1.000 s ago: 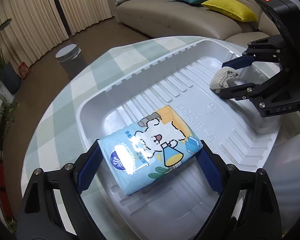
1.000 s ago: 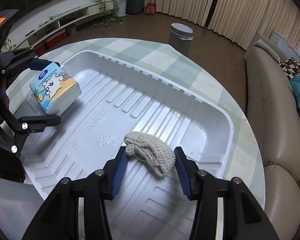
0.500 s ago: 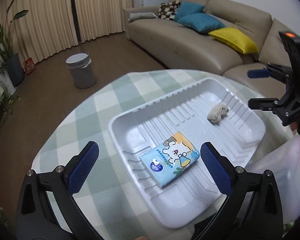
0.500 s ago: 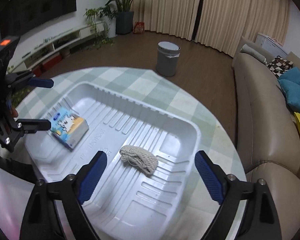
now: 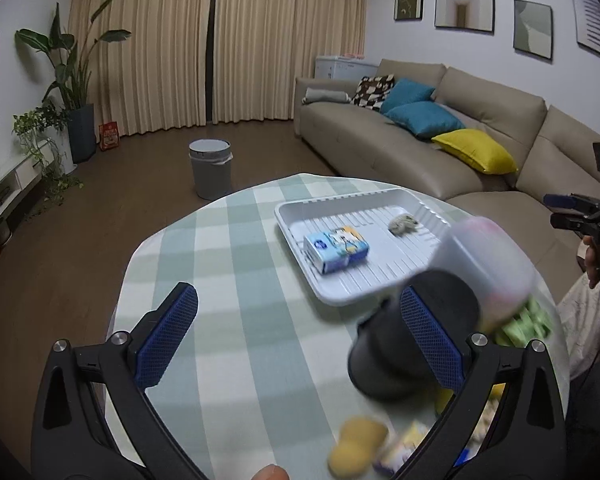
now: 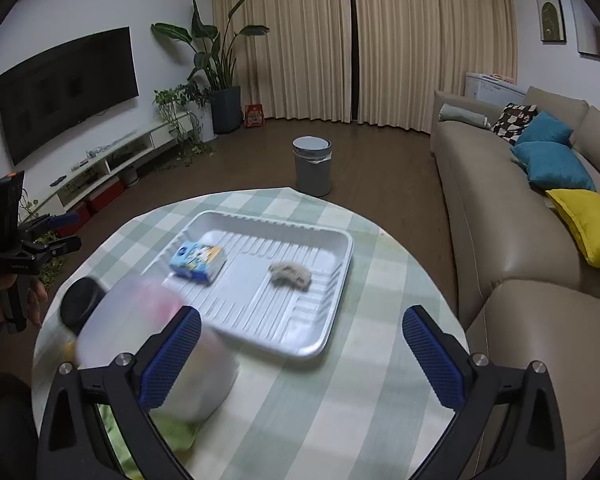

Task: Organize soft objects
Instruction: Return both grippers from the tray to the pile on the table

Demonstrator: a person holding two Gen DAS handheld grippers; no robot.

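Soft objects, blurred, lie heaped (image 5: 380, 444) on the tabletop (image 5: 236, 280) just beneath the left hand-held gripper (image 5: 296, 336), the nearer one; both it and the right hand-held gripper (image 6: 300, 356) are released, empty.

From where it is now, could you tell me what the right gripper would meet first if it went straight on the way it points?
Probably the white tray: the open, empty right gripper aims over bare checked tablecloth at its near rim. Depth is uncertain.

Dim indoor light, blurred foreground, fisheye-bent edges
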